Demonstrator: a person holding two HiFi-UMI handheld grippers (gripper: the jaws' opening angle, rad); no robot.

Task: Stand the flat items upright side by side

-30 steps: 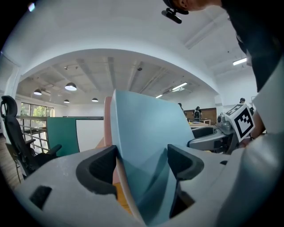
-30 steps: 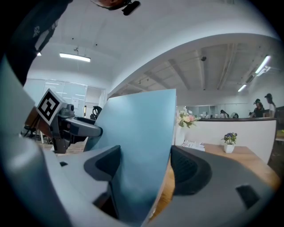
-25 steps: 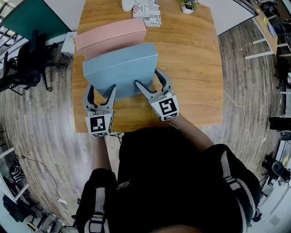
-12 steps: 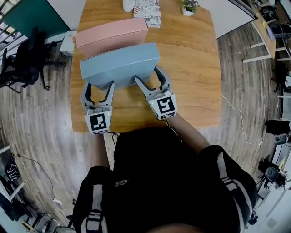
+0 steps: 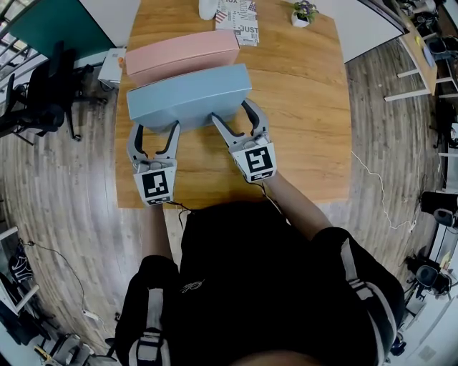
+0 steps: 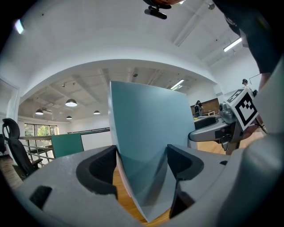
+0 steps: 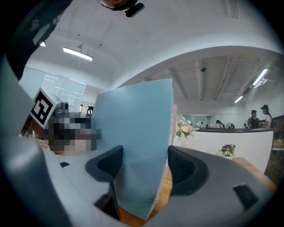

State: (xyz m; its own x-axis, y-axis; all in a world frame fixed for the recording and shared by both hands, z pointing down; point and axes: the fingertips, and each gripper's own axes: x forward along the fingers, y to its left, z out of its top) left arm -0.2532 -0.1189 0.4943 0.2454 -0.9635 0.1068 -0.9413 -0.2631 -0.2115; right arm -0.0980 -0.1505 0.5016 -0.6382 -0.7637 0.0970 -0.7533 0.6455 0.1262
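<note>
Blue flat rectangular box point(image 5: 189, 96) standing upright on wooden table point(image 5: 308, 129), just in front of upright pink flat box point(image 5: 182, 56)
Left gripper point(image 5: 155, 129) clamped on its left end; right gripper point(image 5: 230, 111) jaws, just closing, pinch its right end

Wooden bench point(image 5: 308, 107): pink flat box point(image 5: 182, 53) upright on its long edge at rear, blue flat box point(image 5: 189, 93) upright just in front, parallel. Left tool point(image 5: 156, 129) and right tool point(image 5: 231, 113) each straddle the blue flat box's near lower edge, the right tool's jaws having just been closing on it. Far edge: printed booklet point(image 5: 240, 16), small potted plant point(image 5: 303, 12).
</note>
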